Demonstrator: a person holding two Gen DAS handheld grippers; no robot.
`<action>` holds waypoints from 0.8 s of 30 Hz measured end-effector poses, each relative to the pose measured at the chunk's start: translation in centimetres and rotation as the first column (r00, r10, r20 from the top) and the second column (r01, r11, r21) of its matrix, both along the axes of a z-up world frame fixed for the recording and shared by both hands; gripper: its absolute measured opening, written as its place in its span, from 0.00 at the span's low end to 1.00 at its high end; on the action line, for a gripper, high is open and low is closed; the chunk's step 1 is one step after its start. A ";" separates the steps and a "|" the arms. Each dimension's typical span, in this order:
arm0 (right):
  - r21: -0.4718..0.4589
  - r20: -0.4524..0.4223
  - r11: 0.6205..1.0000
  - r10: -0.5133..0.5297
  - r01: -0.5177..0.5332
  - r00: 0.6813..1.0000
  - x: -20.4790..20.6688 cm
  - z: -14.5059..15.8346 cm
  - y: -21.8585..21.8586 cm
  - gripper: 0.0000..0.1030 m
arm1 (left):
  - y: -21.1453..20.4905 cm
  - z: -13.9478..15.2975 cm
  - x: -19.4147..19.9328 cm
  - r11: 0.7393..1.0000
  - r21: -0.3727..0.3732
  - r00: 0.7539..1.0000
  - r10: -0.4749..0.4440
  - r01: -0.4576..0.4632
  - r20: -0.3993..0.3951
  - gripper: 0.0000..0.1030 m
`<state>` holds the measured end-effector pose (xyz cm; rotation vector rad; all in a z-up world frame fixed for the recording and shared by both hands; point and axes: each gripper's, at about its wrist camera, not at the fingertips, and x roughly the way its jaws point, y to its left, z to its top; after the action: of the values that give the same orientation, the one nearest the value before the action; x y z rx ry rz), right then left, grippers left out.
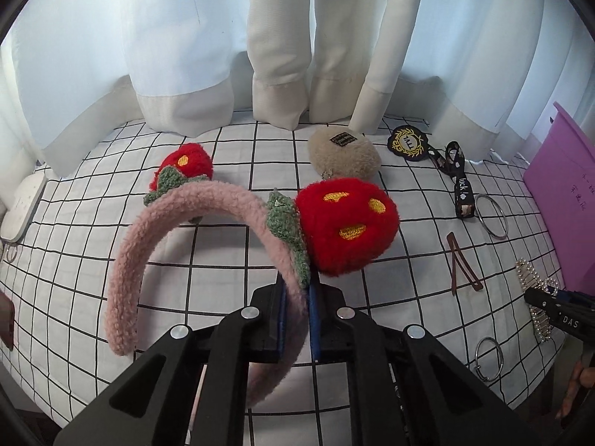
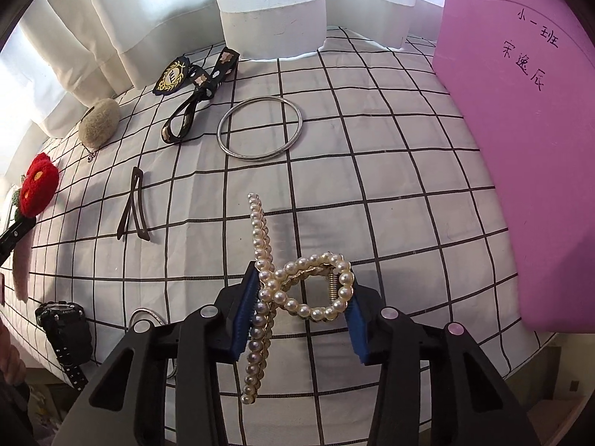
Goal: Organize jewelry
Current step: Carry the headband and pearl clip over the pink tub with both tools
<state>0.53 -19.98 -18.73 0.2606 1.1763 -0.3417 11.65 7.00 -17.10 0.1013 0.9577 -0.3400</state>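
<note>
My left gripper (image 1: 296, 297) is shut on a pink fuzzy headband (image 1: 178, 215) with two red strawberry pom-poms (image 1: 347, 225), held above the checked cloth. My right gripper (image 2: 297, 297) is shut on a pearl hair claw clip (image 2: 297, 290), pinched at its looped handles and lifted over the cloth. The right gripper also shows at the right edge of the left wrist view (image 1: 550, 304), and the headband at the left edge of the right wrist view (image 2: 37, 182).
A purple box (image 2: 520, 148) stands at the right. On the cloth lie a silver bangle (image 2: 259, 129), a brown snap clip (image 2: 134, 204), a black ribbon strap (image 2: 197, 100), a black-and-gold badge (image 2: 171, 76), a beige plush pouch (image 2: 99, 119), a black watch (image 2: 65, 330) and a rhinestone clip (image 1: 528, 278).
</note>
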 end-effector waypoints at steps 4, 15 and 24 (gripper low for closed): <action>0.011 0.027 1.000 0.007 -0.008 1.000 0.6 0.8 -0.4 0.40 | -0.2 2.0 -0.7 1.000 -0.014 0.999 -0.005 0.005 0.036 0.09; 0.000 0.160 0.999 0.044 -0.045 0.986 0.1 6.8 0.7 0.40 | -2.4 7.2 -2.9 0.997 -0.040 0.994 -0.057 0.061 0.096 0.09; -0.030 0.290 1.000 0.016 -0.008 0.957 -2.2 13.8 -1.7 0.40 | -8.9 11.6 -6.2 0.974 -0.062 0.967 -0.206 0.217 0.150 0.09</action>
<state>-1.66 -21.70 -4.96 0.2686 0.8827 -0.2982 5.45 -1.92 -5.52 0.1549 0.7918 -0.5598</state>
